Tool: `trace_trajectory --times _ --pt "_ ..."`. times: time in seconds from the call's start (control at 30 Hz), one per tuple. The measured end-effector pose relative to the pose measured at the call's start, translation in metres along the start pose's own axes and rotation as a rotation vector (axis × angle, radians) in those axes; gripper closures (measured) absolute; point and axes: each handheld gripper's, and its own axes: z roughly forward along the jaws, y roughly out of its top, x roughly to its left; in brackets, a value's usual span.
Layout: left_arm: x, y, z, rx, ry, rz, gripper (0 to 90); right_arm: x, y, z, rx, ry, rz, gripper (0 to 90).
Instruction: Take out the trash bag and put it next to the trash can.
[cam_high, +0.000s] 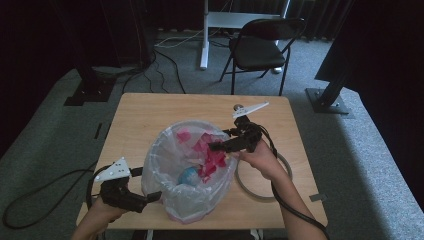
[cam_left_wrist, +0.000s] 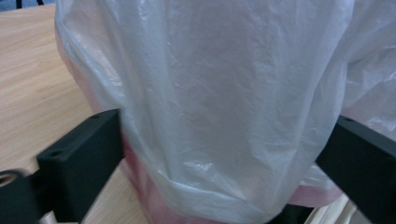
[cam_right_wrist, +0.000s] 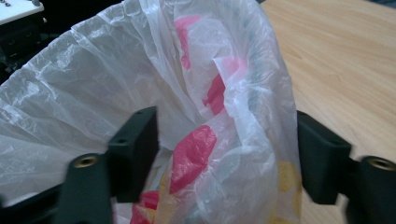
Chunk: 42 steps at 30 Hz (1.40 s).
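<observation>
While bag removal appears under way, noted nearest: left claw at front edge of bench, jaws wide, straddling lower side of the liner bag without clamping it. Further in: pink bin standing mid-bench, lined, holding red scraps and a blue item. Beyond: right claw at right rim, jaws wide astride the folded bag edge. Judged next: closing on that rim, then lifting clear. Grey ring lying just right of bin.
</observation>
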Motion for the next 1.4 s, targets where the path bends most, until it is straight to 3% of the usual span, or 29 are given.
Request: trace_trajectory --times 0.03,0.1,0.23,0.33,0.53,0.63,0.7,0.77,0.87,0.97,1.03,1.17,1.27,1.4 --pt "0.000 0.000 0.000 0.000 0.000 0.000 4.0 0.000 0.000 0.000 0.000 0.000 0.000 31.3" --pt "0.000 -0.001 0.001 -0.012 0.005 0.005 7.3 -0.001 -0.001 0.001 -0.004 0.023 0.006 40.2" --pt "0.000 -0.001 0.001 -0.016 -0.001 0.011 15.1 -0.002 -0.001 -0.002 -0.003 -0.018 0.015 55.8" --pt "-0.002 0.000 0.000 -0.015 0.008 0.020 18.2 -0.004 -0.002 -0.003 -0.012 -0.018 0.034 57.5" --pt "0.002 0.003 -0.005 -0.017 0.006 0.041 25.8 0.002 0.000 -0.004 -0.001 -0.070 0.014 62.3" --pt "0.003 0.004 -0.009 -0.030 -0.005 0.047 37.6 0.003 0.000 -0.004 0.005 -0.085 0.011 63.1" --pt "0.002 0.005 -0.010 -0.039 0.018 0.052 46.3 0.005 0.001 -0.004 0.010 -0.101 0.008 64.8" --pt "0.002 0.005 -0.012 -0.056 0.044 0.061 61.8 0.006 0.003 -0.005 0.014 -0.126 0.001 66.9" --pt "0.002 0.006 -0.012 -0.076 0.058 0.074 73.9 0.006 0.004 -0.006 0.003 -0.134 -0.005 69.1" --pt "0.002 0.007 -0.012 -0.087 0.064 0.078 77.5 0.005 0.005 -0.009 -0.013 -0.138 0.003 71.5" --pt "0.002 0.009 -0.015 -0.099 0.078 0.087 80.4 0.006 0.007 -0.009 -0.001 -0.154 -0.020 72.7" --pt "0.004 0.014 -0.022 -0.117 0.069 0.087 81.0 0.006 0.010 -0.012 -0.015 -0.153 -0.025 73.2" --pt "0.004 0.020 -0.027 -0.132 0.064 0.096 82.2 0.006 0.013 -0.016 -0.033 -0.156 -0.030 77.9" --pt "0.000 0.033 -0.035 -0.174 0.087 0.117 82.3 0.005 0.019 -0.023 -0.059 -0.158 -0.034 84.2"
